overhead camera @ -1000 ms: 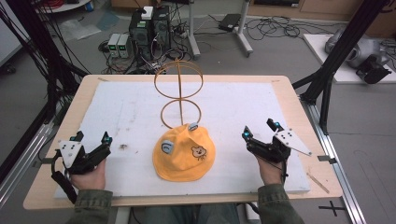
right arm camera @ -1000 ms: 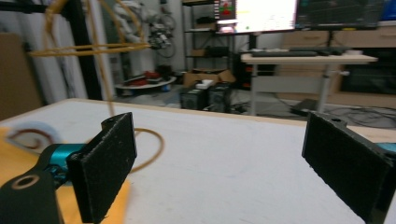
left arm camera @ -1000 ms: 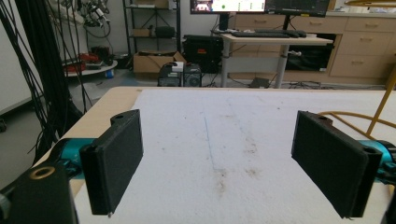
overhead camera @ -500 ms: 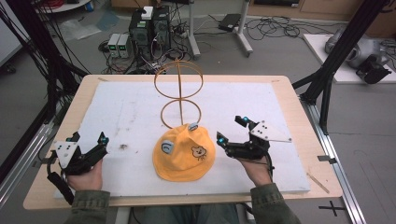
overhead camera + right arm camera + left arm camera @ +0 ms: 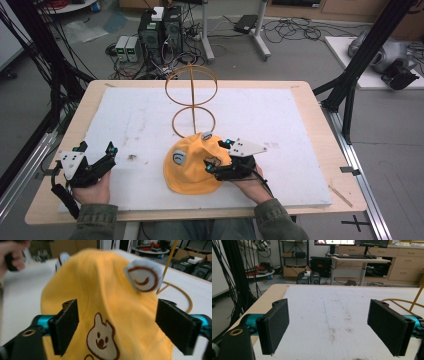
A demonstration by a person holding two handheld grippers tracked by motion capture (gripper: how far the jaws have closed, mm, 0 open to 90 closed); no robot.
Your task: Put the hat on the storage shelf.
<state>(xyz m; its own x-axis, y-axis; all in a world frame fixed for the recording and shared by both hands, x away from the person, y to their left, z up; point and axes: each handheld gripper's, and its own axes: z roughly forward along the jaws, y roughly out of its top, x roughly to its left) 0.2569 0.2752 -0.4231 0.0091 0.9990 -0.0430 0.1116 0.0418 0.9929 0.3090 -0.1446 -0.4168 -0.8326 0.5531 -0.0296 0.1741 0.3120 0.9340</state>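
Observation:
A yellow hat (image 5: 190, 170) with two pale ears and a bear-face patch lies on the white board near the front edge. My right gripper (image 5: 217, 155) hovers over the hat's right side. In the right gripper view the hat (image 5: 105, 300) sits between the jaws of the right gripper (image 5: 116, 327). They have just been closing a little but stand wide, and the pads are not pressing the fabric. One ear (image 5: 143, 277) rises beyond them. My left gripper (image 5: 96, 149) rests open at the front left, well apart from the hat; the left gripper (image 5: 328, 327) has bare board between its jaws.
A gold wire stand (image 5: 192, 95) of two rings on a post rises just behind the hat. The white foam board (image 5: 125, 120) covers most of the wooden table (image 5: 320, 130). Black frame posts (image 5: 350, 85) flank the table, with computers and cables on the floor beyond.
My right gripper has swung left from the table's right side onto the hat and dropped slightly. The left gripper has stayed put.

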